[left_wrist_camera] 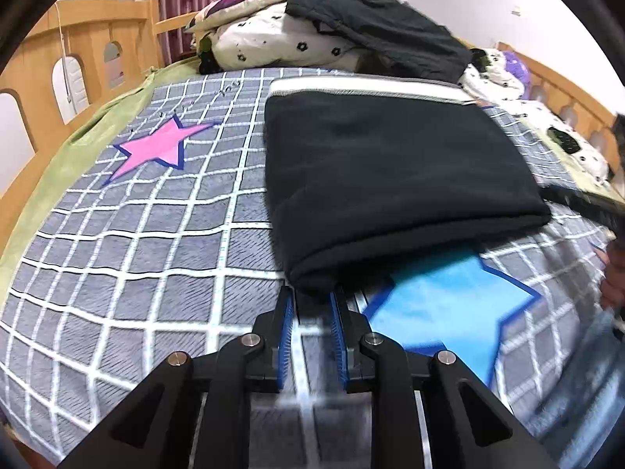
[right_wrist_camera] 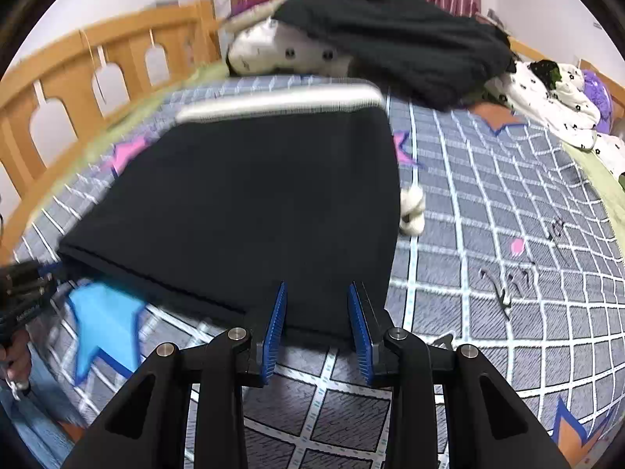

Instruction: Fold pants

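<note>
Most folding looks done: the pants [left_wrist_camera: 394, 179] lie as a compact rectangle on the checked bedspread [left_wrist_camera: 129, 258]. My left gripper [left_wrist_camera: 312, 305] pinches their near corner; my right gripper [right_wrist_camera: 318, 305] straddles the near edge, unclenched.

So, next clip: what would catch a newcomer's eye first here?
The folded black pants with a pale striped waistband at the far end lie mid-bed on a grey checked bedspread. Bright stars stand out on it: a pink star to the left of the pants, a blue star partly under their near edge. Both tongs, left and right, sit at that near edge.
</note>
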Tool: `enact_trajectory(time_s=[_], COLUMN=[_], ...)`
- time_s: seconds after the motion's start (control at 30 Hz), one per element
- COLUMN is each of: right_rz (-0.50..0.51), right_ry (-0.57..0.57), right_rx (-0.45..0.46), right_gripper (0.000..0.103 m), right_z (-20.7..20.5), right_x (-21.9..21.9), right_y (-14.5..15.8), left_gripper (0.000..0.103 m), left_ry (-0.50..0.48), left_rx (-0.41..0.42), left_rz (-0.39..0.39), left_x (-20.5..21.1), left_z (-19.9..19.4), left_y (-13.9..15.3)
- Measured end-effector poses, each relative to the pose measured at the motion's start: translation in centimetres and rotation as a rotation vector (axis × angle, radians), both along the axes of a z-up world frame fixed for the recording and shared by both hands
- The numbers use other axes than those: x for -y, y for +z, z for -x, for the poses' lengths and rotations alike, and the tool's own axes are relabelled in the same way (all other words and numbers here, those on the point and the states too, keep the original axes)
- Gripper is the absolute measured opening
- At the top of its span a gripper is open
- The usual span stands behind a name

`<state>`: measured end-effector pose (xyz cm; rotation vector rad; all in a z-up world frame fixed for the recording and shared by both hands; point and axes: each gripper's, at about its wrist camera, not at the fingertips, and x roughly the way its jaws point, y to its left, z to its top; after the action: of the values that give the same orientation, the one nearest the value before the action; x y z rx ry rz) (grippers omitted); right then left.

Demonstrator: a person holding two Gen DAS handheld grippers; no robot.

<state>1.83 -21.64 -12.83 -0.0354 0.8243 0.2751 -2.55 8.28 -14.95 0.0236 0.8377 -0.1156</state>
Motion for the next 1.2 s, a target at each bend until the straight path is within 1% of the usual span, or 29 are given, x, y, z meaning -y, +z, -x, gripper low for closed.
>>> enact_trajectory(time_s=[0.03,0.07,0.1,0.13,0.2,0.23,0.33,0.37,0.4,0.43,0.47,0.5,0.53,0.57,0.63,0.73,0.87,0.97,1.03,1.13,1.2], right_rz=[-0.038,-0.077,-0.106,-0.113,-0.089,-0.092,-0.098,-0.089,-0.065,-0.030,0.023,0.057,0.089,0.102,0.071,0.025,0.037,0.036,0.008,-0.053,-0.078], right_ry=[-0.002,0.003,0.004,-0.007,-0.050,-0.054,-0.039,-0.033,-0.031,-0.039,-0.043,-0.039,-0.034,-0.030,-0.038,-0.055,-0.067,-0.095,-0.106,-0.096,-0.102], right_rx=[0.023,0.045,0.071,0.095,0.139,0.131,0.036,0.005,-0.028,-0.040,-0.025,0.000,0.015,0.014,0.017,0.005,-0.001,0.026,0.038,0.013,0.015], right_gripper=[0.035,0.035,0.036,0.036,0.036,0.036,0.036,0.036,0.037,0.037,0.037,0.037,0.037,0.037,0.037,0.037,0.037,0.037,0.037,0.037,0.036], right_z=[0.2,0.3,0.3,0.2,-0.5,-1.1,-3.3,-3.7,-3.9,-3.9,-3.6,-3.2,-2.9,-2.8,-2.5,-2.4,-1.7,-1.0,-0.5,0.2,0.9], right_x=[0.4,0.7,1.0,1.1,0.9,0.7,-0.2,-0.6,-1.1,-1.6,-2.4,-2.9,-3.3,-3.5,-3.1,-2.4,-2.3,-2.3,-2.0,-1.5,-1.3], right_y=[0.7,1.3,1.8,2.2,2.7,2.7,1.6,0.7,-0.4,-1.2,-1.8,-1.8,-1.7,-1.7,-1.6,-1.3,-0.7,0.0,0.7,1.7,2.2], left_gripper=[0.031,0.044,0.052,0.054,0.055,0.055,0.055,0.056,0.056,0.056,0.059,0.062,0.062,0.062,0.062,0.062,0.061,0.061,0.060,0.059,0.059], left_ry=[0.008,0.022,0.029,0.033,0.043,0.045,0.029,0.013,0.009,0.017,0.021,0.032,0.043,0.059,0.084,0.097,0.131,0.140,0.137,0.126,0.124], left_rx=[0.016,0.038,0.053,0.066,0.070,0.066,0.053,0.041,0.021,-0.018,-0.041,-0.032,-0.008,-0.013,-0.053,-0.071,-0.047,-0.039,-0.039,-0.006,0.008], left_rz=[-0.006,-0.004,0.007,0.030,0.071,0.087,0.112,0.100,0.072,0.037,0.030,0.035,0.057,0.076,0.104,0.098,0.069,0.050,0.043,0.043,0.051], left_x=[-0.2,-0.7,-1.2,-1.6,-1.7,-1.6,-0.4,0.3,1.0,1.6,2.0,2.1,1.9,1.8,1.6,1.8,2.4,2.8,3.0,3.5,3.9], left_z=[0.8,1.2,1.2,1.1,0.0,-1.0,-3.9,-4.4,-4.9,-5.7,-5.8,-5.6,-5.3,-5.3,-5.8,-6.1,-5.5,-5.1,-4.9,-4.3,-4.0], left_y=[0.5,1.0,1.4,2.0,3.1,3.4,3.9,3.5,2.8,1.2,0.1,-0.6,-0.8,-0.8,-0.2,0.2,0.3,0.9,1.6,2.9,3.7])
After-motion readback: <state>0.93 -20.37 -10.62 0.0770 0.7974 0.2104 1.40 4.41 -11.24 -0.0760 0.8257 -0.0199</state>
